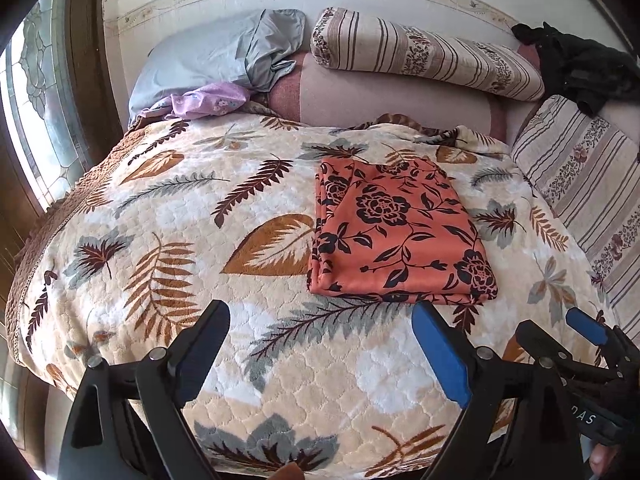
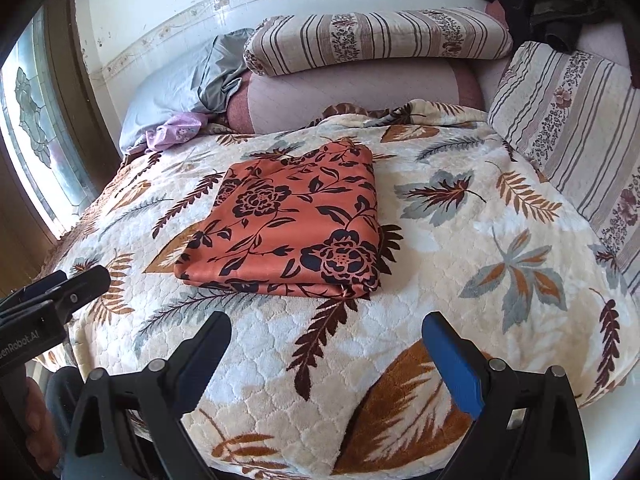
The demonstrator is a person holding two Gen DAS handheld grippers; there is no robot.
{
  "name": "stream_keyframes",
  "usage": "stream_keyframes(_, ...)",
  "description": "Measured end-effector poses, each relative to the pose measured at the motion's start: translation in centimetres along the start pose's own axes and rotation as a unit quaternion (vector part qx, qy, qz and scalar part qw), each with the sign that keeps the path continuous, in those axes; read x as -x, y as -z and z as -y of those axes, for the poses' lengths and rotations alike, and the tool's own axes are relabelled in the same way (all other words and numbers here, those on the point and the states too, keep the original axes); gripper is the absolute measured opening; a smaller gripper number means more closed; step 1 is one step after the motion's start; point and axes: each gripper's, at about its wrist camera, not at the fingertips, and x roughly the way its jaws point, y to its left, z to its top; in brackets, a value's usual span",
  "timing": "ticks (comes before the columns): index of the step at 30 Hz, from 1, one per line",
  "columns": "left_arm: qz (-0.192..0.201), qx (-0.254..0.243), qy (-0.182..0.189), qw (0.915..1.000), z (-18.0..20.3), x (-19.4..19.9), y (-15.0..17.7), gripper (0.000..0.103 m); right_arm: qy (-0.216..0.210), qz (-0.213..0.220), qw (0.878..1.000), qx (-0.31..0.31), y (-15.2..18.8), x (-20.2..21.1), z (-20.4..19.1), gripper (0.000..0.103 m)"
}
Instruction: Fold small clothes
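Lying flat in the middle of the bed, the orange flowered cloth looks pretty much done: it's a tidy rectangle with stacked layers showing along the near edge, sitting on the leaf-print blanket. Both tools hang back at the near side of the bed, not touching anything. The left gripper has its jaws spread wide with nothing between them, and same story for the right gripper, wide apart and empty. My guess is they're held back like that because the fold is finished and there's nothing left to pinch. Striped pillows and a black garment sit well behind, out of the way.
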Motion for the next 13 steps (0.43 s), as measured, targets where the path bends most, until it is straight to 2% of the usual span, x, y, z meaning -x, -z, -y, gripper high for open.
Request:
stream_keyframes(7, 0.001, -0.008, 0.003, 1.0000, 0.5, -0.3, -0.4, 0.093, 0.002, 0.001, 1.000, 0.009, -0.9, -0.5, 0.0, 0.098)
stream_keyframes(9, 0.009, -0.008, 0.012, 0.9999, 0.6, -0.2, -0.6, 0.094, 0.003, 0.002, 1.000, 0.012, -1.1, -0.7, 0.0, 0.098)
stream_keyframes(11, 0.021, -0.010, 0.003, 0.9997, 0.8, -0.2, -1.0, 0.098, 0.004, 0.001, 1.000, 0.012, -1.5, -0.9, 0.0, 0.098)
stream_keyframes(13, 0.017, -0.011, 0.010, 0.9997, 0.8, -0.6, -1.6, 0.098, 0.004, 0.003, 1.000, 0.012, -1.9, -1.2, 0.0, 0.098)
